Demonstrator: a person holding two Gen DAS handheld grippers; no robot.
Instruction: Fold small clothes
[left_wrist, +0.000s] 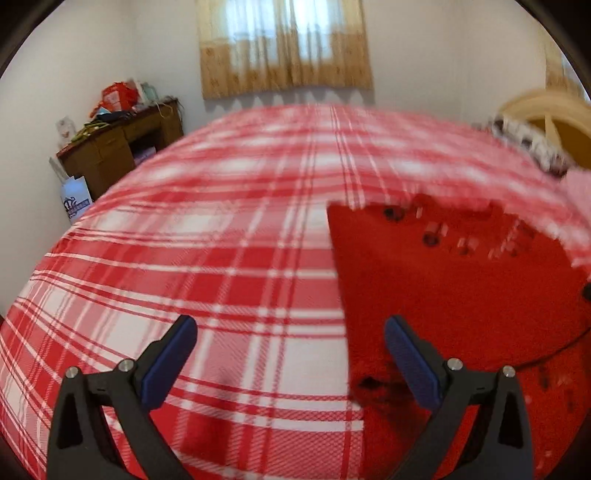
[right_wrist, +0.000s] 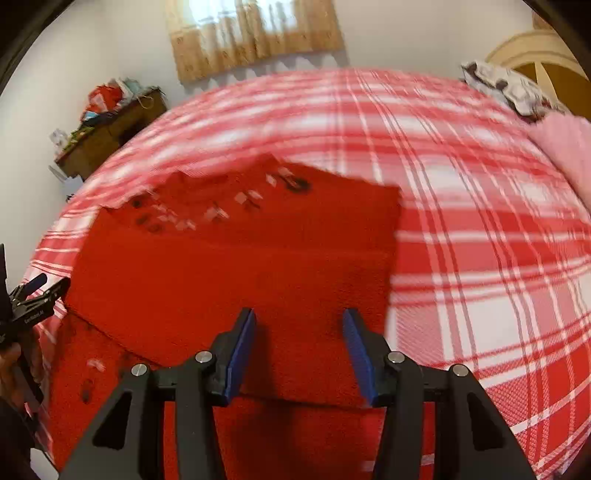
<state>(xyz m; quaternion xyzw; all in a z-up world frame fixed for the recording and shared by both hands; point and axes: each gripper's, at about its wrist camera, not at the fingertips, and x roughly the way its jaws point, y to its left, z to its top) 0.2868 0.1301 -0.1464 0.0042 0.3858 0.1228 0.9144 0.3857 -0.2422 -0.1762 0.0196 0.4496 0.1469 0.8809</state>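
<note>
My left tongs (left_wrist: 290, 363) are spread wide w/ nothing between the blue pads, over the red-and-white plaid bedsheet (left_wrist: 221, 221), just left of the red garment (left_wrist: 461, 295); the right pad sits above the garment's left edge. My right tongs (right_wrist: 299, 354) are open too, narrower, gripping nothing, over the red garment (right_wrist: 236, 266), which lies on the bedsheet (right_wrist: 480, 221) w/ a folded layer on top and small white and black marks near its far edge. Left tongs (right_wrist: 37, 295) also show at the right cam's left edge. Wooden desk (left_wrist: 122, 147) w/ clutter in the far left corner, curtain (left_wrist: 284, 48) on the back wall, pink cloth (right_wrist: 569, 147) at the bed's right side.
</note>
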